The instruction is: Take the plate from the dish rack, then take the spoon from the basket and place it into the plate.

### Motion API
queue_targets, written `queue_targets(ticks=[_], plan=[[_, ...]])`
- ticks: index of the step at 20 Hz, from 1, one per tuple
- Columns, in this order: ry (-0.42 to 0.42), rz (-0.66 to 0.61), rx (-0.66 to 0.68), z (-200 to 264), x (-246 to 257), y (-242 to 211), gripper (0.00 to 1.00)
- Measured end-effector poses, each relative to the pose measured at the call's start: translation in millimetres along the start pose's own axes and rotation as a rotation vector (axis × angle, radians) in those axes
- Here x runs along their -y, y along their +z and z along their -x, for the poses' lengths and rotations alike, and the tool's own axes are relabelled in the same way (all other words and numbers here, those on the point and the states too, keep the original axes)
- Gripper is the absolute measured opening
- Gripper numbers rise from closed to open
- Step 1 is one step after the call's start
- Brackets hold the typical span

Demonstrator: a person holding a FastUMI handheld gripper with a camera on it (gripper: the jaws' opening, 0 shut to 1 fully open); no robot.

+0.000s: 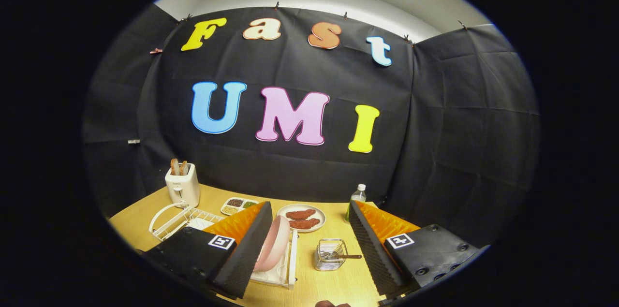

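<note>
The hand-held gripper (309, 244) hovers above the light wooden table (338, 287) with its fingers spread wide apart, holding nothing. A pale pink round plate (274, 244) stands on edge in the white dish rack (285, 273), just beside the left finger. Between the fingers sits a small wire basket (330, 255) with a metal spoon (344, 256) lying in it, handle poking out. Beyond them are a white plate of brown food (302, 218), a clear bottle (357, 199) and a white toaster (183, 183).

Gripper (305, 249) fingers standing wide apart, gripping nothing. Bare table (338, 285) lying open between them. Pink plate (274, 243) in dish rack (285, 273) crowding the left finger; wire basket (330, 254) with spoon (344, 256) sitting just ahead.
</note>
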State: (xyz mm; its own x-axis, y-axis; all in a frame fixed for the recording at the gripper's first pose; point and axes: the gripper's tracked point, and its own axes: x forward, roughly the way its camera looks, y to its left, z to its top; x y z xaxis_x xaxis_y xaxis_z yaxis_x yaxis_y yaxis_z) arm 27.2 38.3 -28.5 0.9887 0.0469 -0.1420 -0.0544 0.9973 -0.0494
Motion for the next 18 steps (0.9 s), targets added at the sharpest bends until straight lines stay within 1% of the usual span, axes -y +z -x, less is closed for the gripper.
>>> queue_targets(ticks=[3,7,12,14,16,18], plan=[[-0.003,0.017,-0.073,-19,-6,-9,0.98],[0.013,0.026,-0.161,-52,-21,-24,0.98],[0.03,0.045,-0.323,-89,-38,-66,0.98],[0.024,0.068,-0.382,-101,-39,-85,0.97],[0.02,0.086,-0.446,-109,-42,-105,0.97],[0.018,0.076,-0.524,-114,-45,-127,0.95]])
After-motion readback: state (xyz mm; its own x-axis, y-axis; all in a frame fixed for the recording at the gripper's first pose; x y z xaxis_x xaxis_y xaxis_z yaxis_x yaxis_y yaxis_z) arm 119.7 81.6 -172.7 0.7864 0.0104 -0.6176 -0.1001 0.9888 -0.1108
